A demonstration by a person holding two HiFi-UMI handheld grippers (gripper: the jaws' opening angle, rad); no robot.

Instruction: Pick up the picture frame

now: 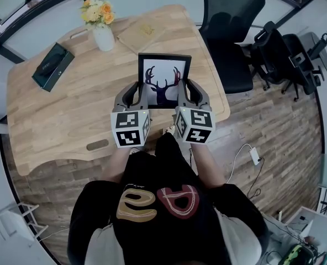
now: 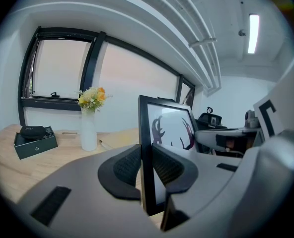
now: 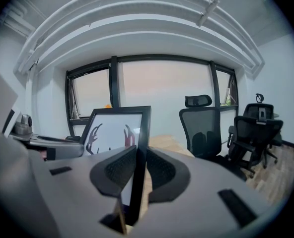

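A black picture frame (image 1: 164,79) with a deer-antler print is held upright above the wooden table (image 1: 69,109). My left gripper (image 1: 141,95) is shut on the frame's left edge (image 2: 146,157); its dark pads (image 2: 126,168) press both faces. On the right edge (image 3: 138,157), my right gripper (image 1: 184,94) is shut the same way, its pads (image 3: 118,170) against the frame. Each gripper view shows the other gripper across the print. The frame's bottom edge is hidden behind the jaws.
A white vase with yellow flowers (image 1: 101,24) and a dark box (image 1: 53,66) stand on the table's far side. A thin wooden board (image 1: 141,32) lies behind the frame. Black office chairs (image 1: 230,32) stand to the right, and a cable with a white plug (image 1: 254,155) lies on the floor.
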